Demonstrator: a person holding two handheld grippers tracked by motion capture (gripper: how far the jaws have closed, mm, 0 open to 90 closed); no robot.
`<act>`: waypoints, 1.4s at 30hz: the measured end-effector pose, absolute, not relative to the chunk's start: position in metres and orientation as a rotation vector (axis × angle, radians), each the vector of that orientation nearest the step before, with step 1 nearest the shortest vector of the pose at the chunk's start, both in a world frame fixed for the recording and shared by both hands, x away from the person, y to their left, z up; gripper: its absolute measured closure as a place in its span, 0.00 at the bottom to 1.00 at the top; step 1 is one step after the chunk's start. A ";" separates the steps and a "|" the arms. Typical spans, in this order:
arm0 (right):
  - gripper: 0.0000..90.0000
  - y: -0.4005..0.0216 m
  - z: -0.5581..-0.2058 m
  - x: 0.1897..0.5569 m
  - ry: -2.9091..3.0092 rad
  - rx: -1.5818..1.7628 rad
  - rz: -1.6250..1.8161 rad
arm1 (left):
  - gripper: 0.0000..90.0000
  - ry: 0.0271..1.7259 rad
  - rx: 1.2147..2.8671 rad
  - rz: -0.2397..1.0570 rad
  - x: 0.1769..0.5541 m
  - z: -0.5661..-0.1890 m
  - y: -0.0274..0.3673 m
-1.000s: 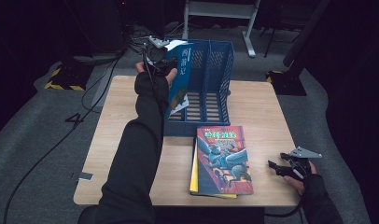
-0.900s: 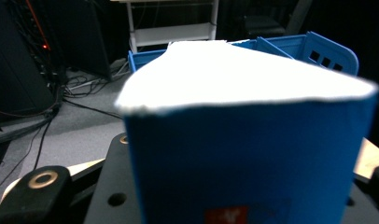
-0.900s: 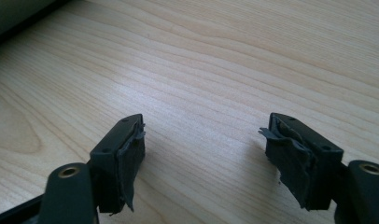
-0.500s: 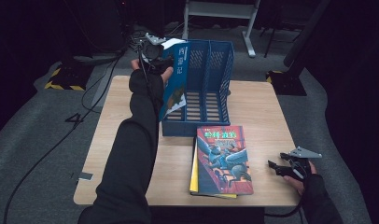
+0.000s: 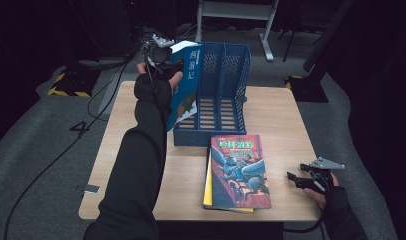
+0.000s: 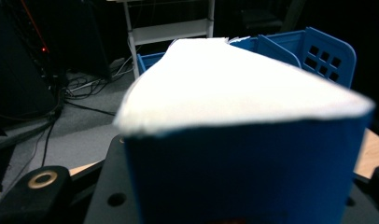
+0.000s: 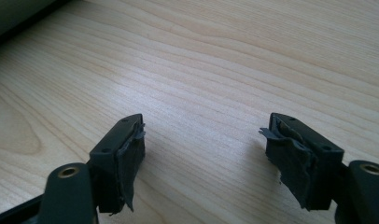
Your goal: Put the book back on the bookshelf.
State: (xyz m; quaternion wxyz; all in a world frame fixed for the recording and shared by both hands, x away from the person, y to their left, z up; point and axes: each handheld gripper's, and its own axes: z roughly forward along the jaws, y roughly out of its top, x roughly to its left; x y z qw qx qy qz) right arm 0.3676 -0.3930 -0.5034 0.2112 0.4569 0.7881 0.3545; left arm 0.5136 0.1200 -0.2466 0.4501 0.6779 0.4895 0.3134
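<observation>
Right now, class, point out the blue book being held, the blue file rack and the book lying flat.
blue book [image 5: 187, 85], high view, front cover.
blue file rack [image 5: 239, 90], high view, right wall.
flat book [image 5: 238, 172], high view, illustrated cover.

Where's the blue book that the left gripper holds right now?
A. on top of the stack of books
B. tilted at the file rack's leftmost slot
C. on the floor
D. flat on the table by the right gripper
B: the left gripper clamps the blue book, tilted at the leftmost slot of the blue file rack.
</observation>
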 end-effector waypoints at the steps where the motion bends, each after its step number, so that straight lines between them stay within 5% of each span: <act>1: 0.32 -0.393 -0.503 0.368 2.190 1.269 0.985 | 0.67 1.210 1.676 0.775 0.514 -0.247 0.120; 19: 0.32 -0.392 -0.503 0.367 2.192 1.270 0.987 | 0.68 1.297 1.591 0.793 0.529 -0.254 0.124; 42: 0.32 -0.391 -0.503 0.367 2.194 1.258 0.989 | 0.67 1.389 1.589 0.834 0.567 -0.276 0.077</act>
